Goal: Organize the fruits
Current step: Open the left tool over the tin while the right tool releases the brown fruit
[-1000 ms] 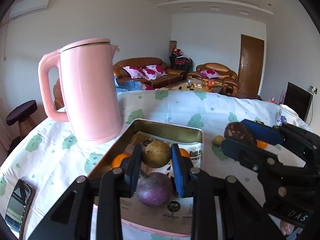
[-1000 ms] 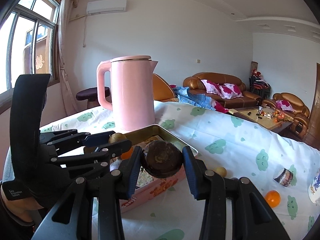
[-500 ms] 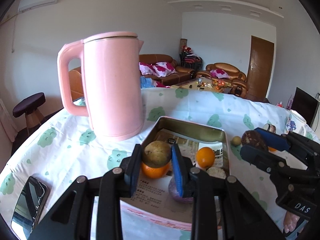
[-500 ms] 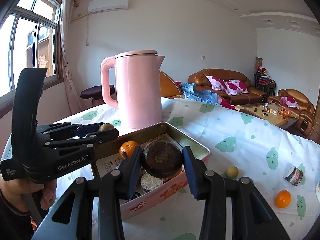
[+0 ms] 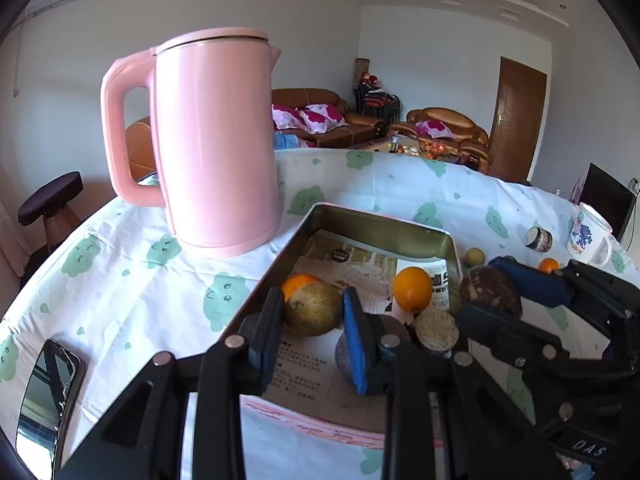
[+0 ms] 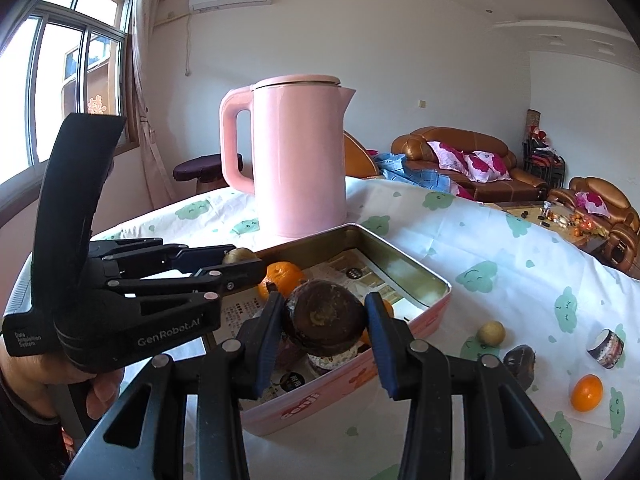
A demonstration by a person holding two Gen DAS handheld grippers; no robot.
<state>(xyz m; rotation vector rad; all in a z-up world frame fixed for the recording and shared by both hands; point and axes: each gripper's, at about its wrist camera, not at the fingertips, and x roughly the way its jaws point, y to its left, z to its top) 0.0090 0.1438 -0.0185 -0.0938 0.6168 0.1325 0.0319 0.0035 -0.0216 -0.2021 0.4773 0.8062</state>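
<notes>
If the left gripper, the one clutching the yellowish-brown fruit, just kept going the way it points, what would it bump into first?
Probably the orange right behind the yellowish-brown fruit held in the left gripper, inside the tin tray; depth is hard to judge.

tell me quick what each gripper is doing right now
Left gripper: closed on a yellow-brown fruit.
Right gripper: closed on a dark brown fruit.

Tin (image 5: pixel 384 222): bare metal inside, dull sheen, lined with printed paper (image 5: pixel 360 258). Kettle (image 5: pixel 218 140): smooth pink plastic, satin. Counter (image 5: pixel 132 280) under matt printed cloth. Phone (image 5: pixel 48 392) glossy glass. Sofas (image 6: pixel 472 160) shiny leather.
</notes>
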